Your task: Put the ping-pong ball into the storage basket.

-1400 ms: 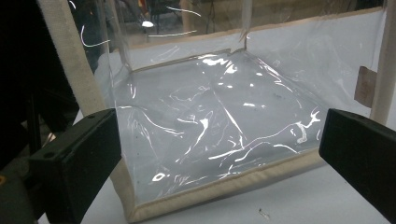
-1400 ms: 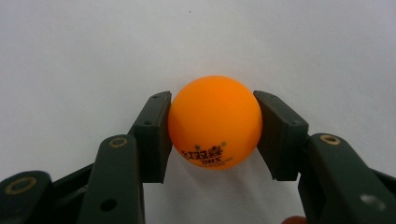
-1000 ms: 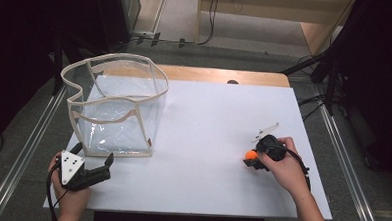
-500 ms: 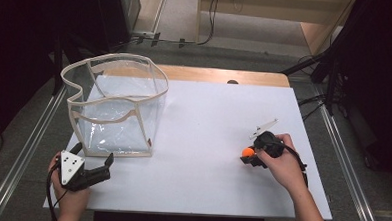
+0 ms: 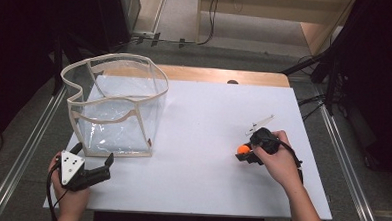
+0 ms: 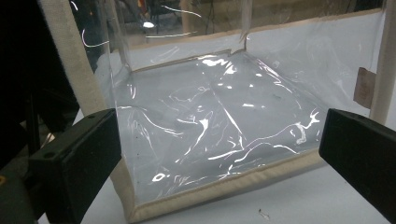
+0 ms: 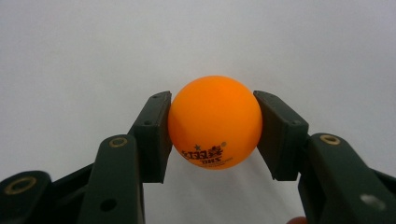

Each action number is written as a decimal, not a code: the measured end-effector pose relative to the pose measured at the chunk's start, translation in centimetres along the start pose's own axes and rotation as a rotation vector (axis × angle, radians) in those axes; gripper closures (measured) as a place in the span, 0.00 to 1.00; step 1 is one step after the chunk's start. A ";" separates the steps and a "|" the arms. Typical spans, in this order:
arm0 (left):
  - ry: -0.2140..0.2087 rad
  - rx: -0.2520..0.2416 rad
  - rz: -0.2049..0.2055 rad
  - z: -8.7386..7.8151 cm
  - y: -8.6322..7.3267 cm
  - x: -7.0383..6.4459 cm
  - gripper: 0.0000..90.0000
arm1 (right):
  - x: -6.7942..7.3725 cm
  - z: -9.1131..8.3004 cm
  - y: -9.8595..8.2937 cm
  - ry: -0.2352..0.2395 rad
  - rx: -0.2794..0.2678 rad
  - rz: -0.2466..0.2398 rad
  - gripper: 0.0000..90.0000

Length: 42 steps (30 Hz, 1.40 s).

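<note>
White bench [image 5: 202, 141], dark room around it. Right gripper [image 5: 244, 153] pinches an orange ball [image 5: 243, 149] near the bench's right side; right gripper view shows both jaws pressed on the ball [image 7: 215, 122]. Clear bag [image 5: 115, 107] with beige trim stands upright at back left, well apart from the ball, bare bench between them. Left gripper [image 5: 92, 166] sits spread just in front of the bag, nothing in it. Versus 1 s ago: right gripper and ball have edged slightly away from the person; left gripper unchanged.
</note>
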<state>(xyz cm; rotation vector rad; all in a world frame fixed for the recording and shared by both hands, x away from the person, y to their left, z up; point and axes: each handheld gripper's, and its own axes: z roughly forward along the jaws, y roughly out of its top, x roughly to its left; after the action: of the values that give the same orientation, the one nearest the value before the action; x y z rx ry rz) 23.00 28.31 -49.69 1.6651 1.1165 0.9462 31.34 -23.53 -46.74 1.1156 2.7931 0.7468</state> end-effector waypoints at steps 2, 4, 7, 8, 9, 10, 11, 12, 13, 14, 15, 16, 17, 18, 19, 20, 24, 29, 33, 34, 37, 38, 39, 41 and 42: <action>0.000 0.001 0.002 0.0 0.0 0.0 0.00 | 0.0 0.1 0.1 0.002 0.000 -0.006 0.53; 0.000 0.001 0.002 0.0 0.0 0.0 0.00 | 0.0 0.1 0.3 0.000 0.002 -0.009 0.53; 0.000 0.002 0.004 0.0 0.0 0.0 0.00 | 0.1 0.1 0.4 0.004 -0.002 -0.009 0.53; 0.000 0.002 0.004 0.0 0.0 0.0 0.00 | 0.0 0.1 0.5 0.002 -0.002 -0.013 0.53; 0.000 0.003 0.005 0.0 0.0 0.0 0.00 | 0.0 0.1 0.6 0.006 -0.005 -0.012 0.53; 0.000 0.002 0.005 0.0 0.0 0.0 0.00 | 0.0 0.1 0.7 0.008 -0.004 -0.013 0.53; 0.000 0.002 0.005 0.0 0.0 0.0 0.00 | 0.0 0.1 0.7 0.007 -0.004 -0.017 0.53; 0.000 0.002 0.004 0.0 0.0 -0.1 0.00 | 0.0 0.1 0.8 0.009 -0.006 -0.015 0.53; 0.001 0.002 0.005 0.0 0.0 -0.1 0.00 | 0.0 0.1 1.0 0.009 -0.003 -0.017 0.53; 0.001 0.001 0.004 0.0 0.0 -0.1 0.00 | 0.1 0.2 1.1 0.004 -0.005 -0.014 0.53; 0.001 0.001 0.004 0.0 0.0 -0.1 0.00 | 0.0 0.1 1.2 0.004 -0.001 -0.025 0.53; 0.001 0.001 0.004 0.0 0.0 -0.1 0.00 | 0.1 0.1 1.4 0.006 -0.004 -0.024 0.53; 0.001 0.000 0.002 0.0 0.0 -0.1 0.00 | 0.1 0.1 1.5 0.005 -0.004 -0.026 0.53; 0.000 -0.001 0.002 0.0 0.0 -0.1 0.00 | 0.2 0.1 1.6 0.004 -0.005 -0.028 0.53; 0.000 -0.001 0.003 0.0 0.0 -0.1 0.00 | 0.2 0.1 1.8 0.004 -0.004 -0.034 0.53; 0.000 -0.002 0.004 0.0 0.0 0.0 0.00 | 0.3 0.1 1.9 0.003 -0.004 -0.032 0.53; 0.000 -0.003 0.002 0.0 0.0 0.0 0.00 | 0.3 0.0 2.3 0.005 -0.001 -0.042 0.53; -0.001 -0.004 0.002 0.0 0.0 -0.1 0.00 | 0.3 0.0 2.8 0.006 0.002 -0.051 0.53; -0.001 -0.003 0.002 0.0 0.0 -0.1 0.00 | 0.4 -0.1 3.2 0.005 0.003 -0.060 0.53; -0.001 -0.003 0.003 0.0 0.0 -0.1 0.00 | 0.4 -0.1 3.3 0.003 0.004 -0.059 0.53; 0.000 -0.003 0.002 0.0 0.0 0.0 0.00 | 0.5 -0.1 3.6 0.003 0.009 -0.067 0.53; -0.001 -0.004 0.002 0.0 0.0 -0.1 0.00 | 0.5 -0.1 3.6 0.003 0.011 -0.073 0.53; -0.001 -0.004 0.002 0.0 0.0 -0.1 0.00 | 0.5 -0.1 3.7 0.004 0.008 -0.071 0.53; -0.001 -0.004 0.002 0.0 0.0 -0.1 0.00 | 0.5 -0.2 3.9 0.004 0.011 -0.075 0.53; -0.001 -0.004 0.002 0.0 0.0 -0.1 0.00 | 0.6 -0.2 3.9 0.005 0.011 -0.070 0.53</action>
<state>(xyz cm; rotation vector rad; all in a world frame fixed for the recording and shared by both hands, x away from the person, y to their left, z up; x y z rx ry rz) 22.96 28.26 -49.69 1.6638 1.1119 0.9483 33.38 -20.77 -44.74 1.0133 2.8274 0.7302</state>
